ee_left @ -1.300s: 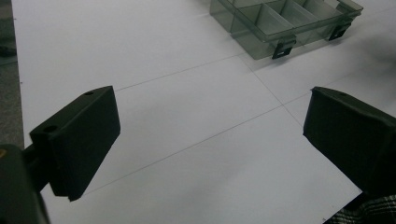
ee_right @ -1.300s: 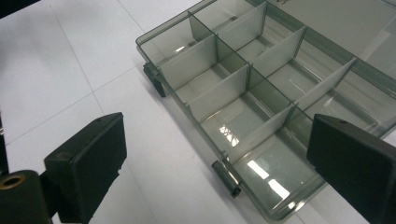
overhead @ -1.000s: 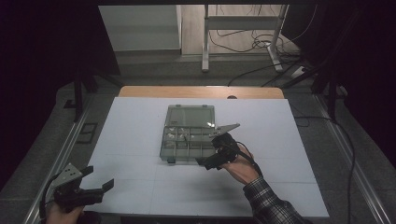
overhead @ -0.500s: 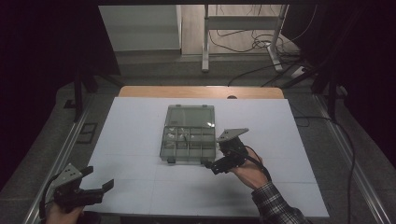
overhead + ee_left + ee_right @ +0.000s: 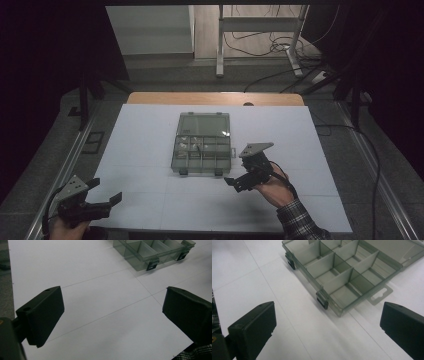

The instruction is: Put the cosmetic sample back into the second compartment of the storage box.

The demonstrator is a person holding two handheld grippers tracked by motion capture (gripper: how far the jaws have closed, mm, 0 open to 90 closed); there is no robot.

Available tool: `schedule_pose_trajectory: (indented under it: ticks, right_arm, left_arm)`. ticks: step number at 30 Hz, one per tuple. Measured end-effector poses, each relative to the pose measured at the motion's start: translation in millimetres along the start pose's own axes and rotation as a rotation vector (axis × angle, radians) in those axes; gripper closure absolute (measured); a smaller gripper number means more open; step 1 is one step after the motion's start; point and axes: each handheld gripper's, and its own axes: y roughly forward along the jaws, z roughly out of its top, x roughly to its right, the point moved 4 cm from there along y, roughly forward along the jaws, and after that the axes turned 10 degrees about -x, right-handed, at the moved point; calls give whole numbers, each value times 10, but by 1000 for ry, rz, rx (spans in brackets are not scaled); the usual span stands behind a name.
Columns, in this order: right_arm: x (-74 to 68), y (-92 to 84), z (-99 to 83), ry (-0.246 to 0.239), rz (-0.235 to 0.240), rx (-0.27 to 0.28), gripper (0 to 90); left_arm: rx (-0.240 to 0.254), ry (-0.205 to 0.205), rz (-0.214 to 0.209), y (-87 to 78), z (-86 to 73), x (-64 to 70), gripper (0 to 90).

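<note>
**Compartment box open on counter; both claws released and empty**

The clear plastic compartment box (image 5: 202, 150) lies near the middle of the white counter (image 5: 140, 150), lid (image 5: 204, 124) folded back flat on the far side. Dividers split the tray into small cells; a few hold small items, too small to identify. Two dark latches (image 5: 322, 302) sit along the near edge of the box, and a hang tab (image 5: 380, 294) projects from one short side.

The right claw (image 5: 235, 183) hovers just off the near right corner of the box, not touching it. In the right gripper view its jaws stand wide apart with nothing between them, the corner of the box lying ahead.

The left claw (image 5: 106, 204) is well apart from the box, at the near left edge of the counter. Its jaws are likewise spread, holding nothing, above bare counter surface, with the box ahead of them.
</note>
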Motion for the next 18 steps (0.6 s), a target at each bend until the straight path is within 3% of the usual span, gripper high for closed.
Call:
schedule_pose_trajectory:
  ticks: [7,18]
  right_arm:
    - [23,-46,-101,26,-25,40,0]
    - [32,-186,-248,89,-15,100,0]
  left_arm:
    - [0,-1,0,-1,-1,-1,44]
    - [0,-1,1,-2,-3,2,44]
